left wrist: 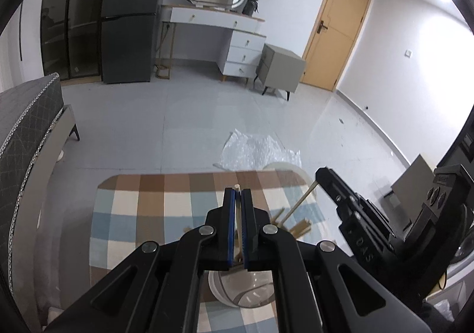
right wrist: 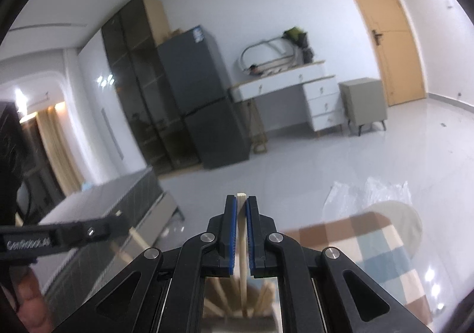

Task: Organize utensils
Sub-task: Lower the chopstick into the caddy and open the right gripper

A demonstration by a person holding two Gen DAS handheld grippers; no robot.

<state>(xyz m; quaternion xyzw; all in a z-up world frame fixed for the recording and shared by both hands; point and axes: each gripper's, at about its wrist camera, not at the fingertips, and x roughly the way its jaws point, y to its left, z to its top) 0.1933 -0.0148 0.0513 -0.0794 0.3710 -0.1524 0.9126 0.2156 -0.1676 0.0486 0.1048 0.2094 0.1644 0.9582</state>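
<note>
Left wrist view: our left gripper (left wrist: 238, 194) pinches one chopstick (left wrist: 237, 216) above the checked tablecloth (left wrist: 154, 208), over a white cup (left wrist: 237, 291). Right of it lies a chopstick pile (left wrist: 296, 228). Our right gripper (right wrist: 242, 202), raised beside that cloth, clamps a second chopstick (right wrist: 242, 244).

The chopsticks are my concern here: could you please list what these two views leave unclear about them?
- Left wrist view: the loose chopsticks are partly hidden by the left claw, so no count.
- Left wrist view: the white container is mostly covered by the claw.
- Right wrist view: the sticks below the right claw are blurred.
</note>
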